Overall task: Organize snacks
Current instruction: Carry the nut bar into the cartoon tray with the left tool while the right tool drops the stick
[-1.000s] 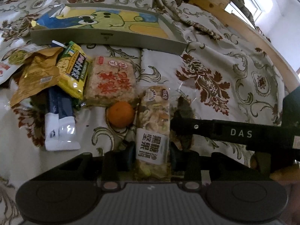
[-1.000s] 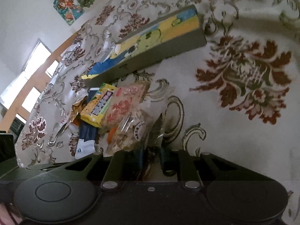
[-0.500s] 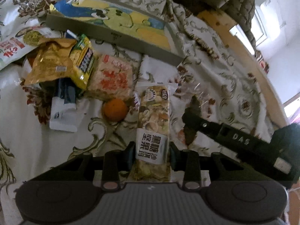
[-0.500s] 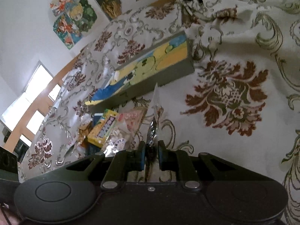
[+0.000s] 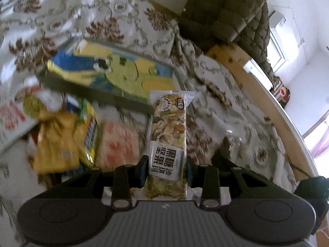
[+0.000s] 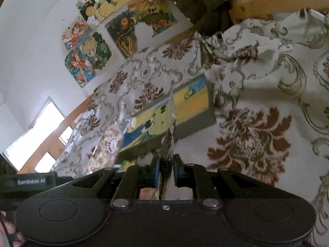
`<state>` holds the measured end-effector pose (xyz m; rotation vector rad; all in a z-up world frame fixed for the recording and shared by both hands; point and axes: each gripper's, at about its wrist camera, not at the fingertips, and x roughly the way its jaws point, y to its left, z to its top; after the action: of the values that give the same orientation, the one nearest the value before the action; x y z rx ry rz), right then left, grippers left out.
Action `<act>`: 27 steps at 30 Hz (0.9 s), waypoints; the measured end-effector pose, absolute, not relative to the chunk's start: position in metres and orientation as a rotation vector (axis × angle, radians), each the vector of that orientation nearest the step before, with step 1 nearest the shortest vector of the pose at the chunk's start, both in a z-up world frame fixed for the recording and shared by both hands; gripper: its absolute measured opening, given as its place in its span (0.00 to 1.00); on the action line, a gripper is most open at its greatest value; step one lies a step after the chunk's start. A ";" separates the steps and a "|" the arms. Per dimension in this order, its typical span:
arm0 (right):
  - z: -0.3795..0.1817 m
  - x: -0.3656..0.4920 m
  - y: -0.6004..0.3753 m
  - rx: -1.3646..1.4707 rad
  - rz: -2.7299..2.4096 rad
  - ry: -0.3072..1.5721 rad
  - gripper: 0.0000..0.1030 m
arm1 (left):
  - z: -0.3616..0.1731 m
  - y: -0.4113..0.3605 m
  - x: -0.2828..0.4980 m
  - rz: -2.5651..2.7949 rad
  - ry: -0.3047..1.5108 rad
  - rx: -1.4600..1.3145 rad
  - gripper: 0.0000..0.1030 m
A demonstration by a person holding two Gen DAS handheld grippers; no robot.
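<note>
My left gripper point(image 5: 165, 170) is shut on a nut bar point(image 5: 168, 131) in a clear wrapper with a white label, held upright above the bed. Beyond it lies a shallow grey box point(image 5: 98, 93) with a cartoon print inside. A blurred pile of snacks lies to the left: a golden bag point(image 5: 55, 142), a yellow packet point(image 5: 88, 135) and a rice cracker pack point(image 5: 117, 144). My right gripper point(image 6: 166, 164) is shut on a thin clear packet point(image 6: 170, 123), seen edge-on in front of the grey box point(image 6: 198, 123). The nut bar point(image 6: 107, 150) shows at the left of the right wrist view.
A floral bedcover point(image 6: 257, 135) spreads under everything. A wooden bed frame point(image 5: 267, 103) runs along the right, with a dark quilted jacket point(image 5: 226, 14) at the head. Cartoon posters point(image 6: 92, 53) hang on the white wall, and a window point(image 6: 35, 135) is at the left.
Both grippers have risen off the bed with their packets and tipped upward. The snack pile has slid lower and left in the left wrist view, and the orange has gone out of sight.
</note>
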<state>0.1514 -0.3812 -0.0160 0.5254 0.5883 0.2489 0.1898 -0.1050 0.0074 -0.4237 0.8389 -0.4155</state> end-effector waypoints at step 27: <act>-0.059 0.351 -0.358 0.562 0.159 0.453 0.14 | -0.029 -0.109 0.405 -0.303 0.736 -0.366 0.38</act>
<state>0.3507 -0.3579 -0.0593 0.5617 0.4530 0.1592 0.4049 -0.1090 -0.0289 -0.3657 0.7358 -0.3032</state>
